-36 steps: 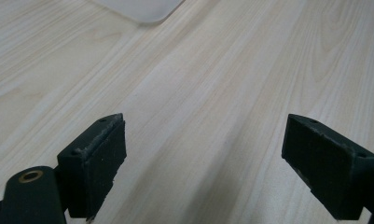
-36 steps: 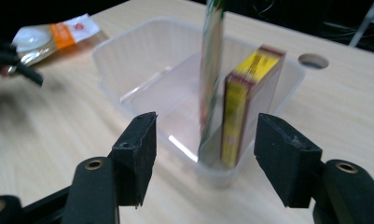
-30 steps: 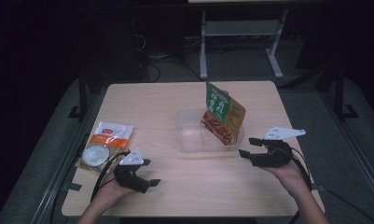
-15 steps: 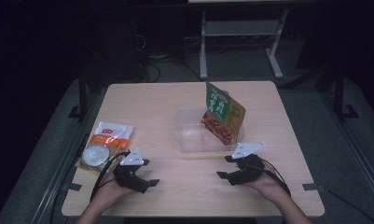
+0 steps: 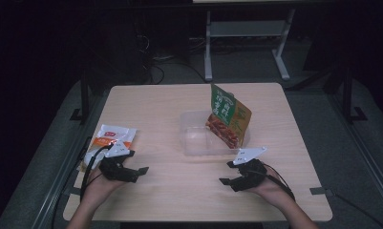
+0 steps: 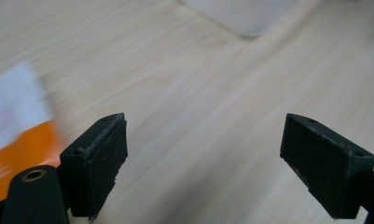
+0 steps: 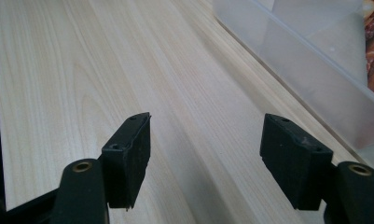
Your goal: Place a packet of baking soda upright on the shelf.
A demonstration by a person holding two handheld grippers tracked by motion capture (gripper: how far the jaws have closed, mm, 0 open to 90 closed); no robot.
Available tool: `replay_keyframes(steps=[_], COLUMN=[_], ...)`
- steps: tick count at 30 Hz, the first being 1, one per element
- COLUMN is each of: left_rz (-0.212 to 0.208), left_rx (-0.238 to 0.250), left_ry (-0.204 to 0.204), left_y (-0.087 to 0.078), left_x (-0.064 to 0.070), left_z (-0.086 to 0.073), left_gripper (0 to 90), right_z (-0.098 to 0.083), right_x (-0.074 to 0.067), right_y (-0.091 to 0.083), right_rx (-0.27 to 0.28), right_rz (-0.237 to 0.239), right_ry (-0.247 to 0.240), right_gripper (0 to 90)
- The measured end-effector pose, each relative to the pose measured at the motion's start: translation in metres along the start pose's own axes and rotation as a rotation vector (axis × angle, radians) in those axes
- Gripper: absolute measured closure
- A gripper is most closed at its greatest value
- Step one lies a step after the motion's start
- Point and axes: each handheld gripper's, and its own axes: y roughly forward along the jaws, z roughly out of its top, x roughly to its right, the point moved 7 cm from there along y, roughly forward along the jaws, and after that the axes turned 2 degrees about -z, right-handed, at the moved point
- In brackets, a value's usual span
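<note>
A clear plastic container [image 5: 198,143] stands mid-table, and a green snack bag [image 5: 229,117] leans upright in its right end. An orange-and-white packet [image 5: 110,136] lies at the table's left edge. My left gripper [image 5: 140,172] is at the near end of that packet, open, with nothing between its pads. In the left gripper view the left gripper [image 6: 203,135] points over bare wood, with the packet [image 6: 17,140] at its left. My right gripper [image 5: 227,182] sits low in front of the container, open and empty. In the right gripper view the right gripper [image 7: 205,135] has the container [image 7: 315,70] to its right.
The light wooden table [image 5: 179,200] has dark floor on every side. A metal stand [image 5: 246,38] rises beyond the far edge. Cables trail from both grippers toward the near edge, and a corner of the container [image 6: 250,14] is at the top of the left gripper view.
My right gripper came down and toward the near edge, from beside the container's right end to in front of it. My left gripper shifted left onto the packet's near end.
</note>
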Motion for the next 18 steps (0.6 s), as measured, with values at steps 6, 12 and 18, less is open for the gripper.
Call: replay_keyframes(steps=[6,12,18], left_rz=[0.115,0.24,0.308], left_rx=[0.046,0.021,0.001], left_ry=[-0.089,-0.152,-0.246], left_y=[-0.02,-0.036,-0.042], left_x=[-0.038,-0.082,-0.124], left_z=[-0.003,-0.016,-0.034], left_gripper=[14.4,15.4,18.5], right_z=[0.001,0.001,0.001], right_x=[-0.001,-0.001,-0.001], right_y=[0.0,-0.001,0.0], right_rx=[0.003,0.005,0.002], right_rz=[0.003,0.004,0.004], right_ry=[-0.01,-0.009,-0.01], right_gripper=[33.2,33.2,33.2])
